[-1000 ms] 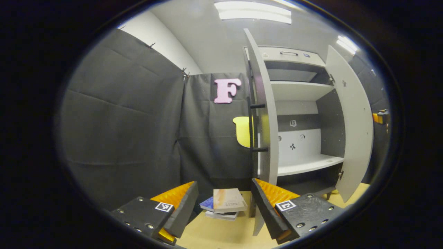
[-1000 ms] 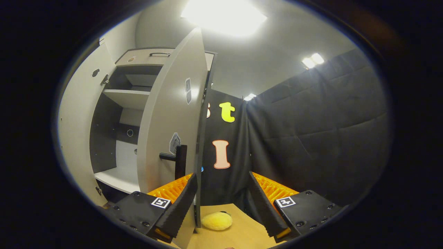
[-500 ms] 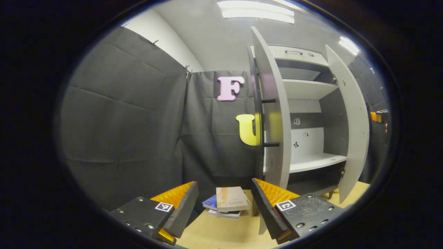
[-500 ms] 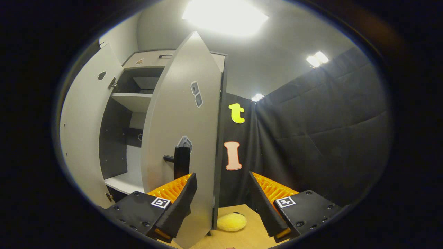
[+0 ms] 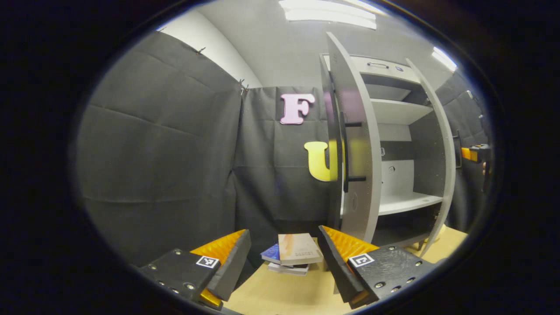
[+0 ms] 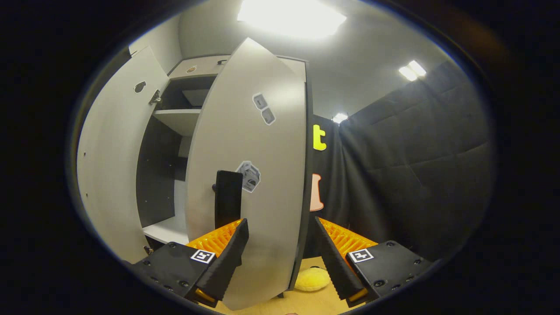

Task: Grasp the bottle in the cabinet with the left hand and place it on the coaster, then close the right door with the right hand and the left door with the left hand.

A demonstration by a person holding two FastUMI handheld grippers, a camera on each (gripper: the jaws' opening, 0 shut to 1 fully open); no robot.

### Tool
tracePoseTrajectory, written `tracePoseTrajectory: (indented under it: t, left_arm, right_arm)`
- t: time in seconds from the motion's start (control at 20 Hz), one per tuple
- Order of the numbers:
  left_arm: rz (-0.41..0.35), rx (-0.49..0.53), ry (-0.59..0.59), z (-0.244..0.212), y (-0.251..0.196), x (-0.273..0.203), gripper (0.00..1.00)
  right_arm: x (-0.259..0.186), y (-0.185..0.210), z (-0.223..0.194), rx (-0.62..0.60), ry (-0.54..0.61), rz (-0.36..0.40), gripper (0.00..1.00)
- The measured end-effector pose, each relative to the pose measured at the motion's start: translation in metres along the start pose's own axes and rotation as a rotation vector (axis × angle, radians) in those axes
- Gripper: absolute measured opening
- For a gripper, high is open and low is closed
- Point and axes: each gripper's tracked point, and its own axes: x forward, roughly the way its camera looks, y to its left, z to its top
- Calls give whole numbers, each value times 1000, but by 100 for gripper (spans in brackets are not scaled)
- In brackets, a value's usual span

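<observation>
A grey cabinet [image 5: 402, 111] stands on the wooden table with both doors partly open. In the right gripper view the right door [image 6: 262, 175] rises just ahead of my open right gripper [image 6: 280, 258], and its dark handle [image 6: 228, 199] stands just above my left finger [image 6: 227, 258]. I cannot tell whether the fingers touch the door. In the left gripper view my left gripper [image 5: 284, 262] hangs open and empty, a little short of the left door [image 5: 361, 153]. The right door [image 5: 444, 153] appears there as a thin curved panel, with the other gripper [image 5: 474, 153] beyond it.
A small stack of books [image 5: 293, 253] lies on the table [image 5: 284, 297] between my left fingers and the left door's lower edge. A yellow soft thing [image 6: 311, 280] lies on the table behind the right door. Bare shelves [image 6: 175, 120] show inside the cabinet, and the left door [image 6: 113, 166] stands wide.
The right door has swung further toward shut, its outer face turning to the right gripper, which followed it. The left gripper has drifted slightly; the left door looks unmoved.
</observation>
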Motion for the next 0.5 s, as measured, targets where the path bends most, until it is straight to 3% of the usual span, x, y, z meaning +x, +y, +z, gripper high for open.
tracePoseTrajectory:
  t: [0.3,0.5]
  left_arm:
    - [-2,5,0,14,1,14,98]
    - [-40,-4,-11,41,4,49,99]
  right_arm:
    - [-10,-4,-11,-29,17,24,95]
    - [-24,-20,-12,-21,8,27,95]
